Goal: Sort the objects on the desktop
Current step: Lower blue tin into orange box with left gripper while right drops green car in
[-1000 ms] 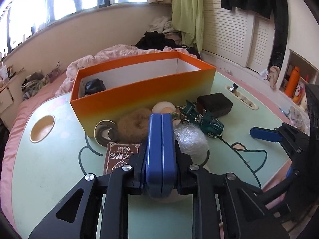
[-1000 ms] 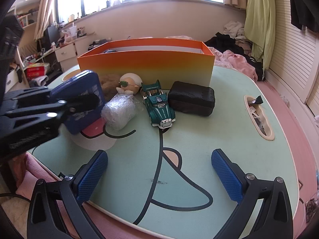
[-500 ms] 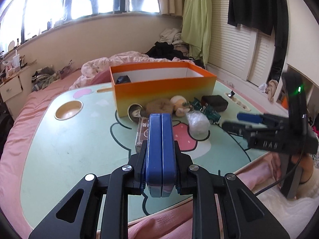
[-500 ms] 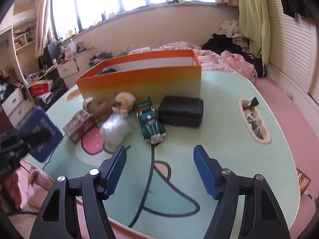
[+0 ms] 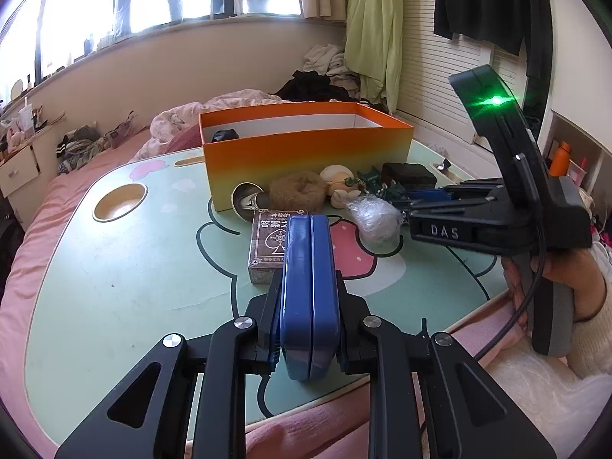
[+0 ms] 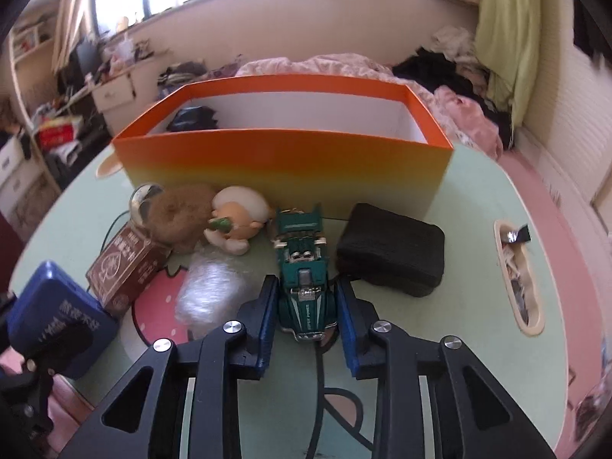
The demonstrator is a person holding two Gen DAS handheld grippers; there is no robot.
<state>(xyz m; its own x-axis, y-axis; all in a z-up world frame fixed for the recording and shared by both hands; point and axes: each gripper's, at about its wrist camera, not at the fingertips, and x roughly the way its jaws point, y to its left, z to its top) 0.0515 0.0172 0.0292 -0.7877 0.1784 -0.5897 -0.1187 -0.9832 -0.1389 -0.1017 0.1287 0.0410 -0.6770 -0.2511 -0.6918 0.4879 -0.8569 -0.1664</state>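
Items on the table surface: one orange box (image 6: pixel 283 160) holding one dark object (image 6: pixel 193 119); one green toy truck (image 6: pixel 304 279); one black pouch (image 6: pixel 392 252); one brown card box (image 6: pixel 128 267); one fuzzy brown ball (image 6: pixel 179 210); one small doll figure (image 6: pixel 237 220); one wad of clear plastic wrap (image 6: pixel 212 290); one round metallic object (image 6: pixel 143 199), kind not determinable. One blue tin (image 5: pixel 310 298) is counted off the surface. The tabletop shows two recesses: one round (image 5: pixel 120 201), one oblong (image 6: pixel 518 275).
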